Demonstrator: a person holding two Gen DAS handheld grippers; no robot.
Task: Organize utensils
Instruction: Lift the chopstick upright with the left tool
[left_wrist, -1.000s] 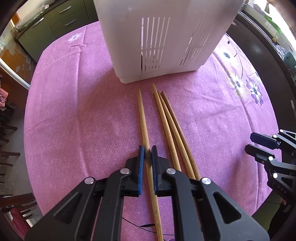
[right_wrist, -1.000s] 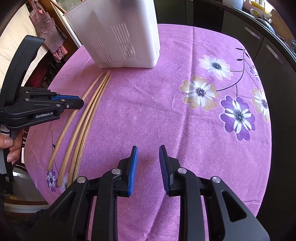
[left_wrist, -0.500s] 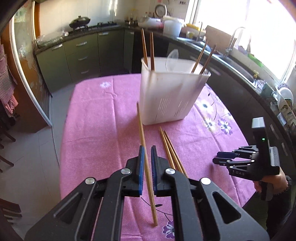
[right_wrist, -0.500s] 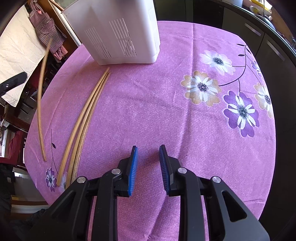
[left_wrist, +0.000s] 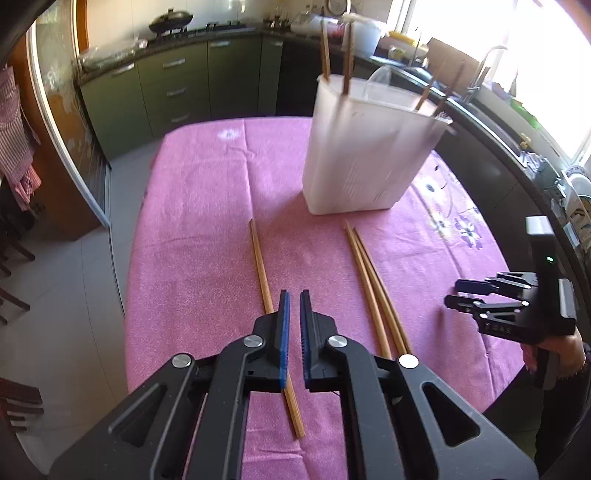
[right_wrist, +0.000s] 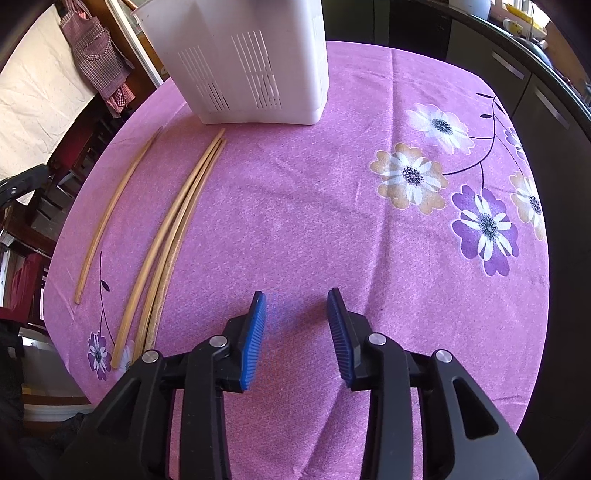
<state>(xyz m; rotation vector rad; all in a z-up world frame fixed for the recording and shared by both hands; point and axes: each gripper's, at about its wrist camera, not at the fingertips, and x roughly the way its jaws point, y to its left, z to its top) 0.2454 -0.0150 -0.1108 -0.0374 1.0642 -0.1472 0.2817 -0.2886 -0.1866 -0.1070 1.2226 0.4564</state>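
Listing the table, we found: left gripper (left_wrist: 291, 295), jaws pressed together on nothing; right gripper (right_wrist: 297, 295), jaws opening over bare tablecloth (right_wrist: 332, 203); single chopstick (left_wrist: 260, 258) lying on the cloth below the left gripper; bundle of chopsticks (right_wrist: 177, 229) just beside it; white holder (right_wrist: 251, 74) past their tips, upright chopsticks (left_wrist: 325, 48) inside

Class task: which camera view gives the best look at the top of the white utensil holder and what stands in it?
The left wrist view: it shows the white utensil holder whole, chopsticks poking from its open rim. The right wrist view shows only its slotted lower walls, top cut off.
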